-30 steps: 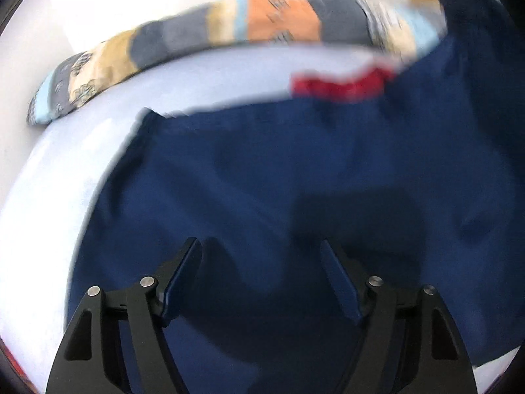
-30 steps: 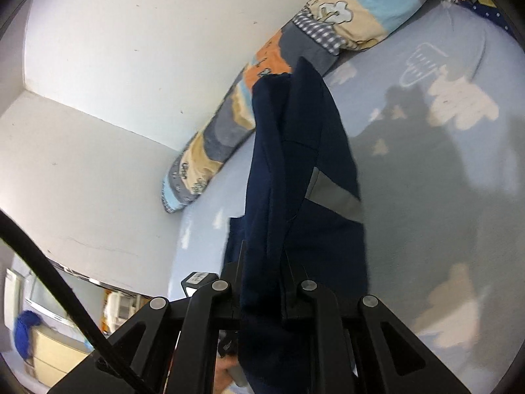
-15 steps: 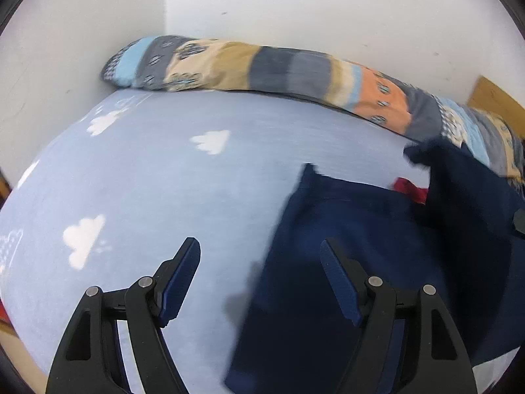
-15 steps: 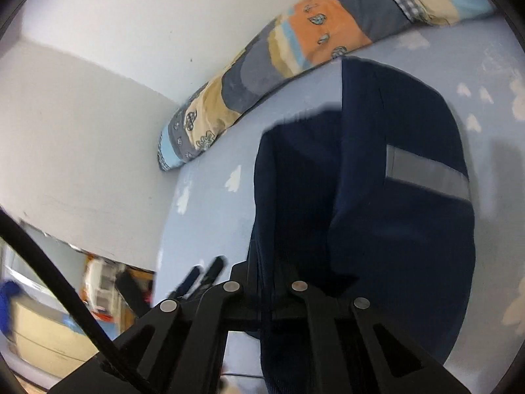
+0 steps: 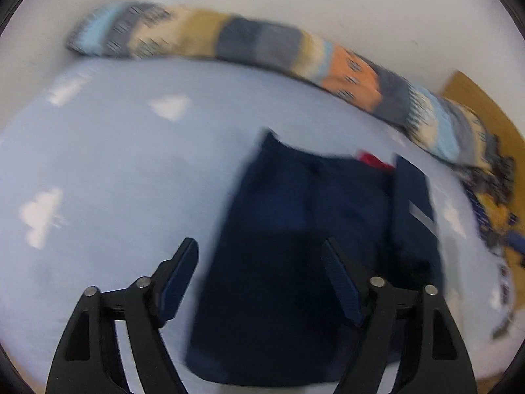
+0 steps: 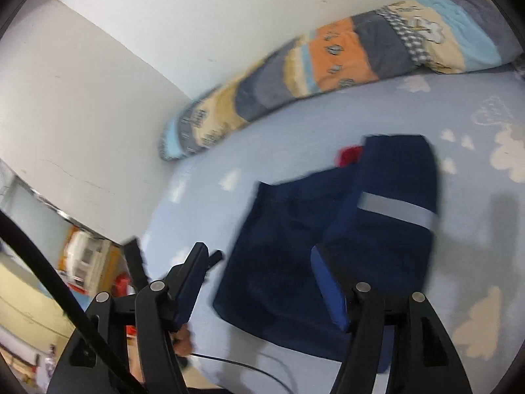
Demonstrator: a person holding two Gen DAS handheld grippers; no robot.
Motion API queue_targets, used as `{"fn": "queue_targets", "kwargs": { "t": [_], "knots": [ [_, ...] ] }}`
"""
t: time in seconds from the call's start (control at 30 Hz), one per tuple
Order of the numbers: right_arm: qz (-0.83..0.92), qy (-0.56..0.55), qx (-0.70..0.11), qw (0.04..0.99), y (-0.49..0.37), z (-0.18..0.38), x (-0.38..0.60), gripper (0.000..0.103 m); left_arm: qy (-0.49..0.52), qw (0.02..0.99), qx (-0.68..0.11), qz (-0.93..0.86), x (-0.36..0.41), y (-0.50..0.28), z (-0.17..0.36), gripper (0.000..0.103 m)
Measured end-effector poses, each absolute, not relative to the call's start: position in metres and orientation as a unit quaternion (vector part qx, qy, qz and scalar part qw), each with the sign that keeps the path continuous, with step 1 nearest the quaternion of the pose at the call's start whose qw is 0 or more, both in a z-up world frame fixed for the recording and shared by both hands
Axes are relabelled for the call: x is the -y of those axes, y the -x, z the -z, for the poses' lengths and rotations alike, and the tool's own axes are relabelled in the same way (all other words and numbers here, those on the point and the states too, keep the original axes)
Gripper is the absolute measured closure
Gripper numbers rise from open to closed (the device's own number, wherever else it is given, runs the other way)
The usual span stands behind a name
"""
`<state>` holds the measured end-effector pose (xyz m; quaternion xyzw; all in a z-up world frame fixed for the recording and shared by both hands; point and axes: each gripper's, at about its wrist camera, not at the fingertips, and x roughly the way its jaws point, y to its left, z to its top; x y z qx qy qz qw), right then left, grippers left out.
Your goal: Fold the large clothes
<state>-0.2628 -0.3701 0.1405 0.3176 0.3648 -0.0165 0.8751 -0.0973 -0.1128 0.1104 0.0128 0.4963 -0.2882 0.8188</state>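
A navy garment (image 5: 295,262) lies on the light blue bed sheet (image 5: 115,164). One side is folded over, showing a grey reflective stripe (image 5: 423,220), and a red patch (image 5: 374,159) peeks out at its far edge. My left gripper (image 5: 259,252) hovers over the garment's left edge, its jaws opening with nothing between them. In the right wrist view the same garment (image 6: 288,246), with its striped flap (image 6: 397,208), lies beyond my right gripper (image 6: 259,252). Its jaws are opening too, and the pads are clear of the cloth.
A long patchwork bolster (image 5: 262,46) (image 6: 328,65) runs along the white wall at the far side of the bed. A wooden headboard (image 5: 485,105) stands at the right. A hand (image 6: 183,338) and a black cable (image 6: 49,279) show at the bed's near left edge.
My right gripper has opened and let go of the navy garment, which now lies folded on the bed. My left gripper has swung off the cloth towards its left edge.
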Motion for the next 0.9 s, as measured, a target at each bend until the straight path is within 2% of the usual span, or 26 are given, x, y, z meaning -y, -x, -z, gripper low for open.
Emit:
{"fn": "queue_targets", "kwargs": {
  "t": [0.03,0.07,0.17,0.3,0.43,0.6,0.67,0.83,0.9],
  "knots": [
    [0.022,-0.323,-0.369,0.871,0.270,-0.131,0.374,0.033,-0.009,0.803,-0.515,0.299,0.115,0.097,-0.105,0.007],
    [0.020,-0.336,-0.372,0.865,0.276,-0.122,0.378,0.033,0.005,0.782,-0.539,0.312,0.118,0.095,-0.100,0.006],
    [0.021,-0.348,-0.381,0.856,0.289,-0.099,0.386,0.033,0.083,0.717,-0.575,0.386,0.129,0.088,-0.093,0.006],
    [0.036,-0.359,-0.393,0.846,0.299,-0.063,0.403,0.033,0.125,0.663,-0.601,0.429,0.166,0.073,-0.094,0.006],
    [0.047,-0.381,-0.389,0.837,0.307,-0.045,0.433,0.033,0.074,0.641,-0.621,0.444,0.216,0.069,-0.092,0.006],
    [0.076,-0.357,-0.353,0.862,0.316,-0.071,0.459,0.031,-0.031,0.622,-0.662,0.418,0.286,0.081,-0.071,0.006],
    [0.073,-0.365,-0.337,0.865,0.320,-0.079,0.465,0.030,-0.043,0.605,-0.678,0.416,0.306,0.084,-0.062,0.006],
    [0.064,-0.380,-0.333,0.861,0.325,-0.081,0.469,0.030,-0.076,0.572,-0.723,0.379,0.331,0.091,-0.036,0.006],
    [0.061,-0.386,-0.330,0.859,0.328,-0.082,0.470,0.030,-0.104,0.578,-0.717,0.375,0.337,0.093,-0.035,0.006]
  ]
}}
